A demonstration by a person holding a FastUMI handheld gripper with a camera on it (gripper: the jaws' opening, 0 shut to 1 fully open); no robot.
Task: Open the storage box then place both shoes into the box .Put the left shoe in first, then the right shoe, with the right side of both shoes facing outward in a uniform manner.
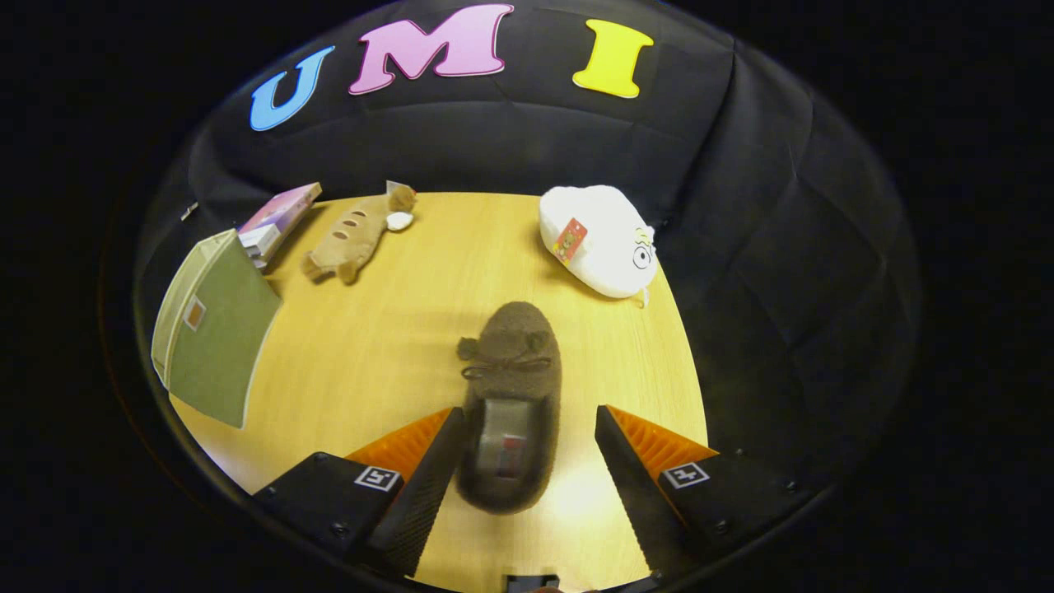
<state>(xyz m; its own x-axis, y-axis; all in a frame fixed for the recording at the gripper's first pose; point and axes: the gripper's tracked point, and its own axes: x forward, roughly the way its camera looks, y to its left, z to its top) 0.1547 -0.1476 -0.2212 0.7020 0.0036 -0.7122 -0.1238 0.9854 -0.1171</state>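
While my gripper point(527, 449) hangs low over the wooden table point(370, 354), its two fingers stand wide apart, one on each side of a brown fuzzy slipper point(510, 395). The slipper lies flat on the table with its toe pointing far from me and its heel near, its opening facing up between my fingers. A small bow sits on its upper, just beyond my fingertips. My left finger point(428, 469) is close against the slipper's left side, though I cannot tell whether it touches; my right finger point(630, 478) is clearly apart from it, with bare table showing between.

Far to the left, at the table's edge, stands the green fabric storage box point(216, 329), its lid closed as far as I can see. Just beyond it lies a stack of books point(276, 218). Near those, toward the far side, a tan plush toy point(354, 235) lies on the table. On the far right rests a white plush toy point(597, 239) with a tag.
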